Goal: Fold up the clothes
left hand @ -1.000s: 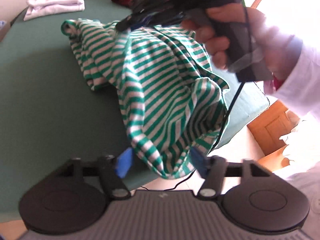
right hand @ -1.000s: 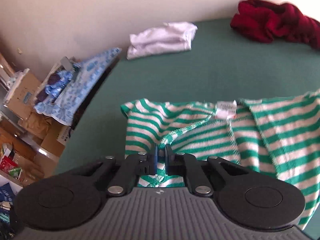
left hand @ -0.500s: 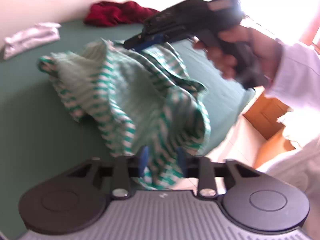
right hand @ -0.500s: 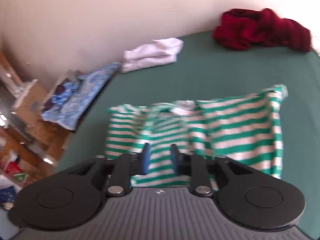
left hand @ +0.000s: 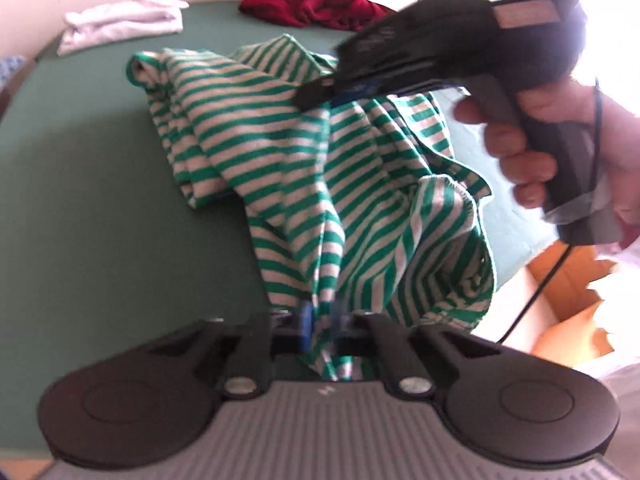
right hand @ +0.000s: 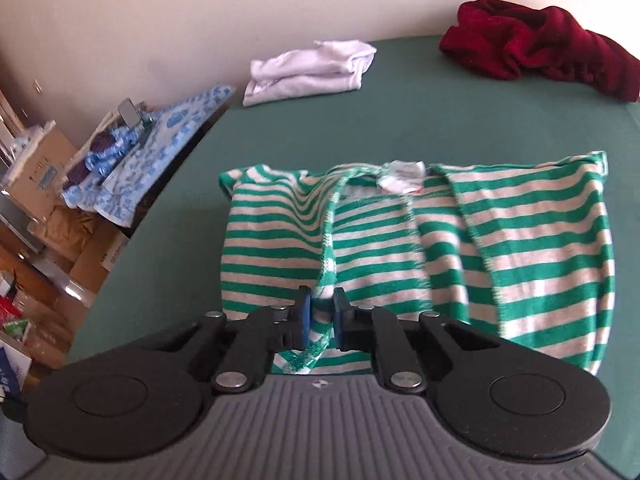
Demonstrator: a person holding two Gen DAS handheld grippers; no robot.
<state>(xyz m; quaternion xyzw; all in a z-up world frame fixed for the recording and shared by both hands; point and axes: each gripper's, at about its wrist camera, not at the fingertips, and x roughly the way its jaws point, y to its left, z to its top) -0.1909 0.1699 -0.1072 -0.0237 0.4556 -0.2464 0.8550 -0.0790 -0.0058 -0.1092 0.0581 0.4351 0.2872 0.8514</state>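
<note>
A green-and-white striped shirt (left hand: 280,152) lies bunched on the green surface (left hand: 80,200), its lower part hanging over the near edge. My left gripper (left hand: 322,322) is shut on that hanging hem. In the right wrist view the shirt (right hand: 500,240) is spread out, with its neck label facing up. My right gripper (right hand: 320,314) is closing its jaws on a raised fold of the neckline edge, and the pads press the cloth. The left wrist view shows a hand (left hand: 532,136) holding the right gripper (left hand: 316,94) on the shirt's far part.
A folded white garment (right hand: 308,70) and a crumpled dark red one (right hand: 540,48) lie at the far side of the green surface (right hand: 400,112). Blue patterned cloth (right hand: 160,136) and boxes (right hand: 48,168) crowd the left. A cardboard box (left hand: 568,292) stands below the right edge.
My left jaws went from wide apart to shut on the shirt's hem. My right jaws let go of the cloth, shifted along it, and closed again on the neckline fold.
</note>
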